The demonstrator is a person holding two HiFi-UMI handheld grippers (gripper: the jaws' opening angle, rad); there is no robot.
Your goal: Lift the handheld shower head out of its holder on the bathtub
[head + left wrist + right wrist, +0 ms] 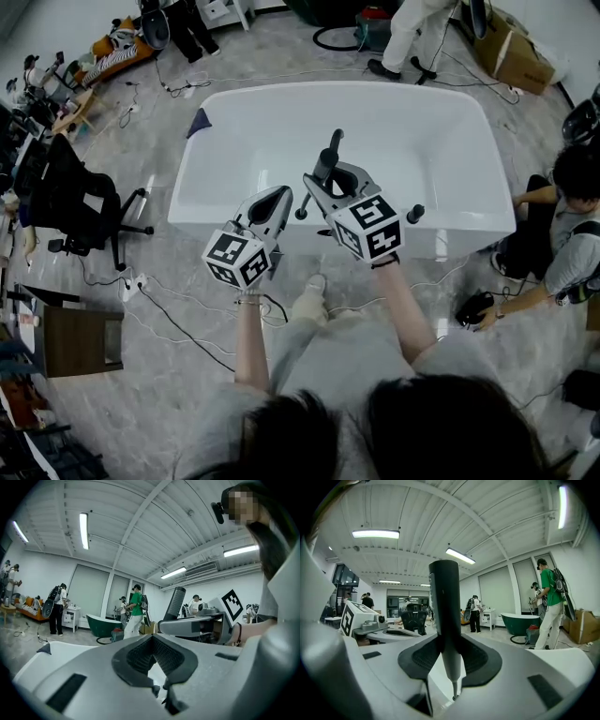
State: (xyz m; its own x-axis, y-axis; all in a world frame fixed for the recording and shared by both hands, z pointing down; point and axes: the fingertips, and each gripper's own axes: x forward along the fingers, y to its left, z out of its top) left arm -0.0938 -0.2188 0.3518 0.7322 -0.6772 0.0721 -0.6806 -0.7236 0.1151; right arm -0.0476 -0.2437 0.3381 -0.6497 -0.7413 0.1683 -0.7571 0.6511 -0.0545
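Note:
The dark, stick-like shower head (331,156) stands upright over the white bathtub (220,223), with my right gripper (325,180) shut on its lower handle. In the right gripper view the shower head (444,603) rises between the two dark pads (417,660), its thin tip hanging just below them. My left gripper (276,197) hovers beside it to the left, above the tub's near rim, shut and holding nothing. In the left gripper view the pads (140,660) meet at their tips, and the shower head (175,603) shows to the right. No holder can be made out.
A black office chair (82,202) stands left of the tub. A person (574,234) crouches at its right end, and another person (412,33) stands behind it. Cables trail over the floor. A cardboard box (517,52) sits at the far right; a green tub (518,623) lies farther off.

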